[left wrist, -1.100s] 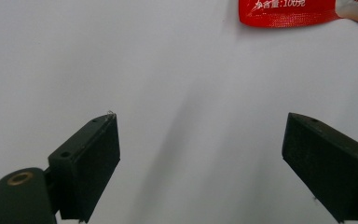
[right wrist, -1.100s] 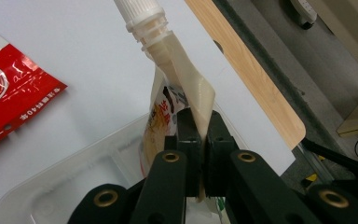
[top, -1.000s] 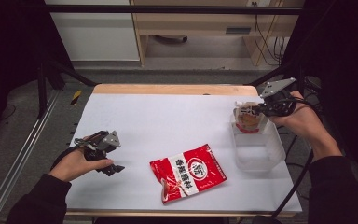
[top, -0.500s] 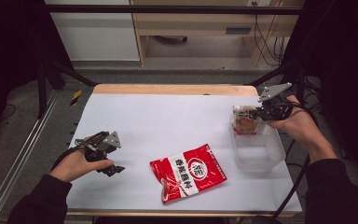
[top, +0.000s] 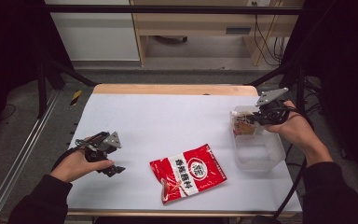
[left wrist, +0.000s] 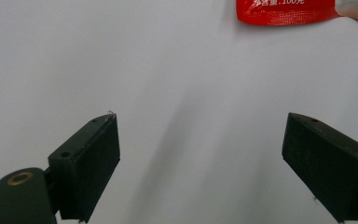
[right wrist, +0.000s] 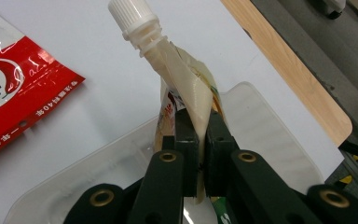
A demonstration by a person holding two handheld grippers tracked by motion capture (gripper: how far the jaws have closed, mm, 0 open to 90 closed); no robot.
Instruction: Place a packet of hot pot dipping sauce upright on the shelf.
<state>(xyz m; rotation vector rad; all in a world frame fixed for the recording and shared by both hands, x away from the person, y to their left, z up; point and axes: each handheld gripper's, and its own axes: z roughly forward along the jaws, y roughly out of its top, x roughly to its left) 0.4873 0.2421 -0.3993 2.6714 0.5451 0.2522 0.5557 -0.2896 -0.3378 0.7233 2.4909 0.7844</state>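
Note:
My right gripper (top: 256, 118) (right wrist: 203, 135) is shut on a spouted pouch (right wrist: 186, 84) with a white screw cap, holding it over the far end of a clear plastic tray (top: 257, 154) at the table's right side. In the high view the pouch (top: 240, 123) hangs at the tray's far left corner. A red and white sauce packet (top: 187, 171) lies flat on the white table near the front middle. My left gripper (top: 114, 158) (left wrist: 200, 154) rests at the front left, open, with bare table between its jaws. The packet's red edge (left wrist: 284, 11) shows far ahead of it.
The white tabletop (top: 168, 121) has a wooden strip (top: 172, 89) along its far edge. Black frame bars stand at both sides, and a metal rail (top: 18, 163) runs along the left. Cables trail off both grippers.
My right gripper has shifted the pouch slightly left and toward the tray's far corner. The left hand and the red packet have stayed put.

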